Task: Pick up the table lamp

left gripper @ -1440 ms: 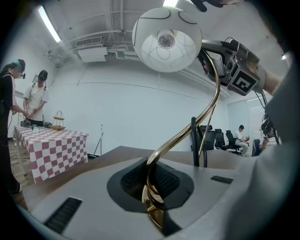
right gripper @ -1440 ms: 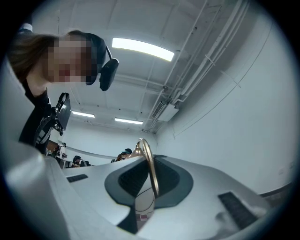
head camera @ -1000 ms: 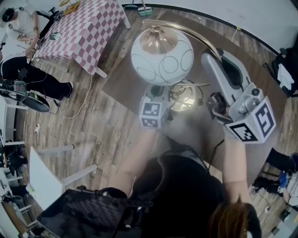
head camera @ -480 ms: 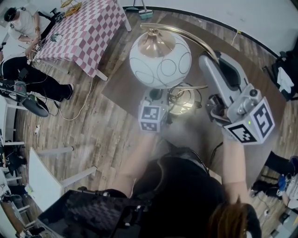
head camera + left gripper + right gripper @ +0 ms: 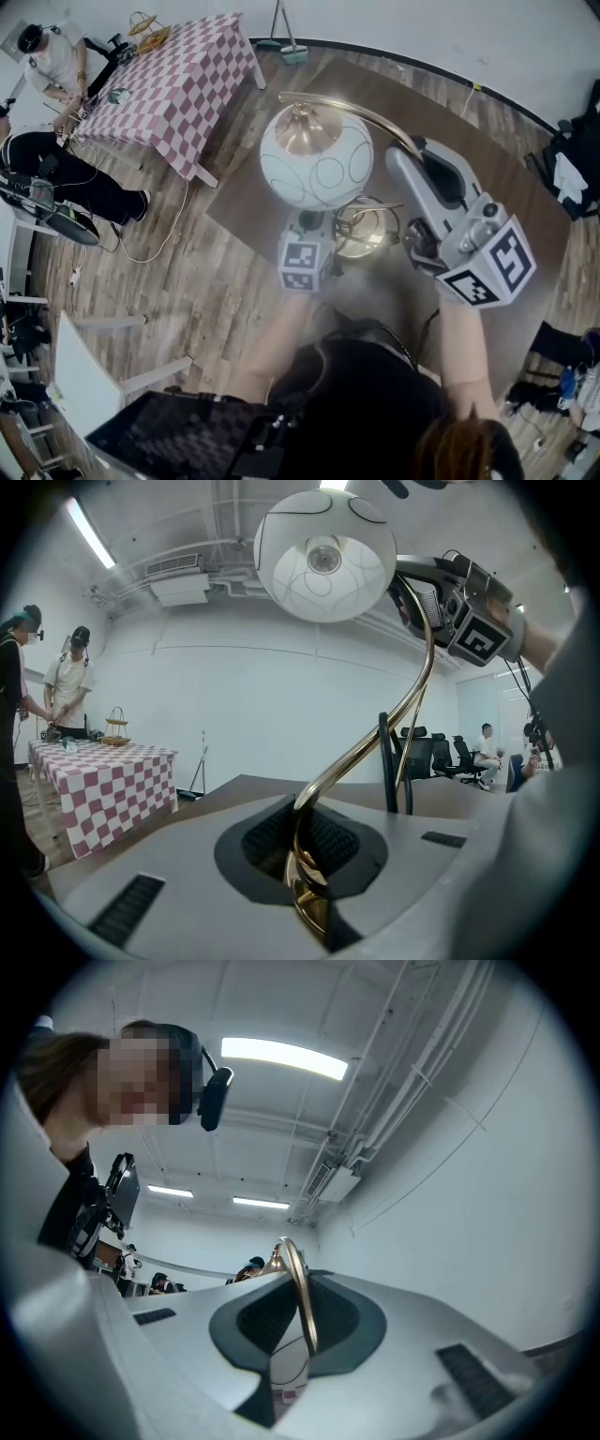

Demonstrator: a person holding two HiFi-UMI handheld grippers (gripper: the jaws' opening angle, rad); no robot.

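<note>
The table lamp has a white globe shade point(image 5: 322, 157), a curved gold arm point(image 5: 370, 114) and a gold ring base point(image 5: 361, 232) over the brown table point(image 5: 516, 178). My left gripper point(image 5: 314, 218) is shut on the lower gold stem point(image 5: 302, 878) beside the base; its view looks up at the shade point(image 5: 323, 555). My right gripper point(image 5: 410, 156) is shut on the upper gold arm point(image 5: 300, 1302) to the right of the shade, and it also shows in the left gripper view point(image 5: 427, 588). Whether the base touches the table I cannot tell.
A pink-and-white checkered table point(image 5: 178, 70) stands at the back left, with seated people point(image 5: 56, 66) beside it. A broom point(image 5: 284, 23) leans at the far wall. A white table point(image 5: 89, 361) is near left. Bags and chairs point(image 5: 572, 159) crowd the right edge.
The whole scene has slid a little lower in the head view. Both grippers keep their hold on the lamp and their places along it.
</note>
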